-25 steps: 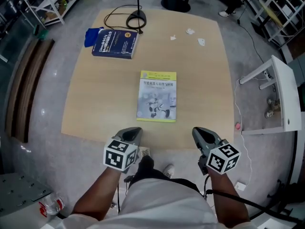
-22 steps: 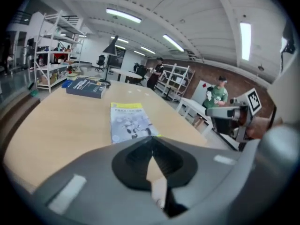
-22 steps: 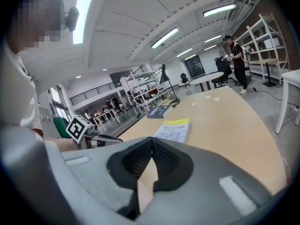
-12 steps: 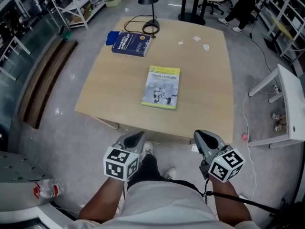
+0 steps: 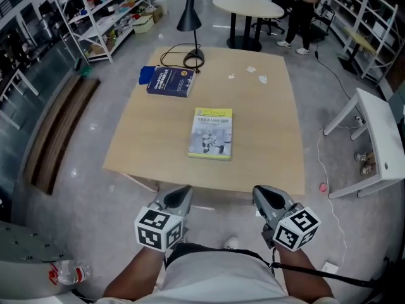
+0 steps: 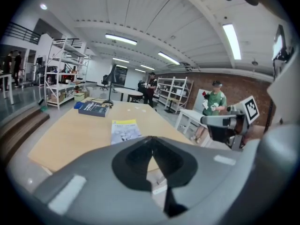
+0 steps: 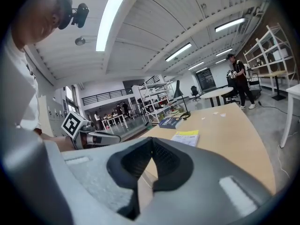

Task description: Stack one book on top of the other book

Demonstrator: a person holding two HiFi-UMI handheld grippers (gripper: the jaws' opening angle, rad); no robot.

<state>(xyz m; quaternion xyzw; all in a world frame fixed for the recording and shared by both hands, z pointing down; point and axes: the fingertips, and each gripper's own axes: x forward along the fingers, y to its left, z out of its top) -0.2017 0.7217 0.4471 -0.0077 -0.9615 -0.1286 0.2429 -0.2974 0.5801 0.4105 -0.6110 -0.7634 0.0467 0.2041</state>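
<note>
A yellow-and-grey book lies flat in the middle of the wooden table. A dark blue book lies apart from it near the far left corner. My left gripper and right gripper hover side by side just off the table's near edge, both shut and empty. In the left gripper view the shut jaws point toward the yellow book and the blue book. The right gripper view shows its shut jaws, with both books far ahead.
A black lamp with a looped cable stands at the table's far edge, by paper scraps. A round white table and a person are behind. Shelves stand left, a white desk right.
Both grippers have risen and stay shut. The head view has drawn back, so the table and books look farther away. The books have not moved.
</note>
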